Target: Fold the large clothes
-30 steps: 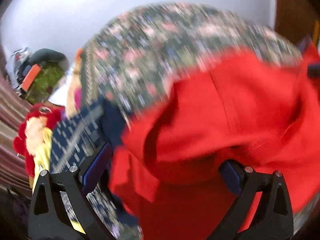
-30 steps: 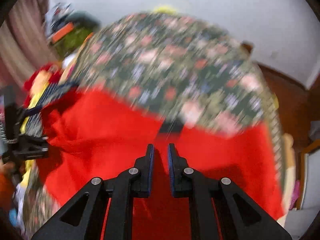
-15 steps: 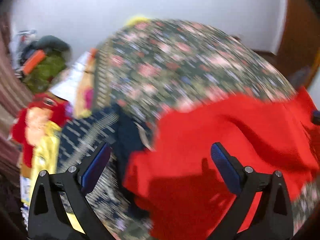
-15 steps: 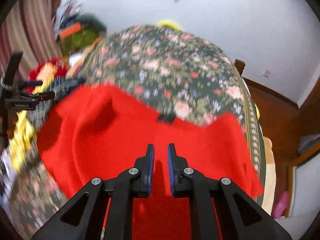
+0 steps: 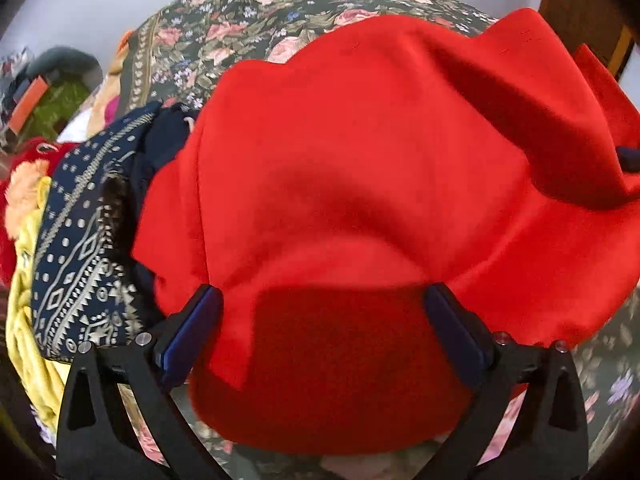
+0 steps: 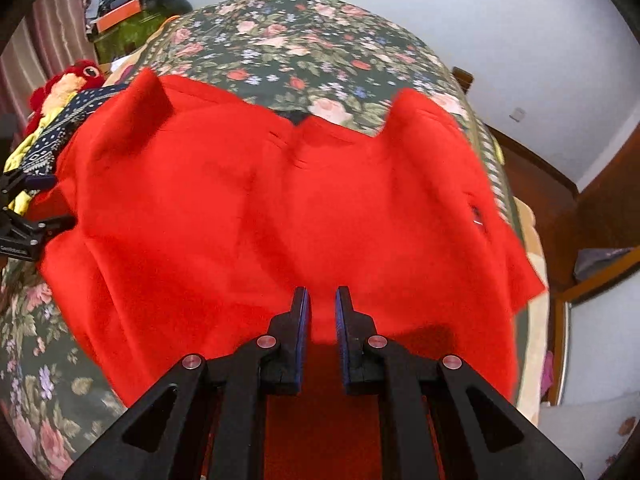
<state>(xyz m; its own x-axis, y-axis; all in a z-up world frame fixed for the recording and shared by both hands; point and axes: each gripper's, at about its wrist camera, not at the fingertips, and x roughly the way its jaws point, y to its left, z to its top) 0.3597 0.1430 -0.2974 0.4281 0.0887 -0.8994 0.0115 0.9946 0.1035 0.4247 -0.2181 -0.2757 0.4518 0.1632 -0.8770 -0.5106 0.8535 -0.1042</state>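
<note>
- The big red fleece garment (image 6: 280,208) lies spread across the bed with the dark floral cover (image 6: 304,40), rumpled, with two corners standing up along its far edge.
- Its near edge hangs toward the near side of the bed; the far half of the floral cover stays bare.
- The right gripper (image 6: 322,308) points steeply down, its blue-padded jaws pinched almost together on a fold of the red cloth at the near edge.
- The left gripper (image 5: 324,320) stands wide open over the garment's left part; red cloth bulges up between its fingers, yet the pads do not press on it.
- In the right wrist view that left gripper peeks in at the garment's left edge.
- Just off the left edge of the garment sits a navy cloth with a white geometric print (image 5: 80,240), touching the red fleece.
- Beyond it, at the bed's left edge, a yellow cloth (image 5: 28,320) and a red plush toy (image 6: 76,76) are piled.
- A white wall (image 6: 480,8) rises behind the bed's far end.
</note>
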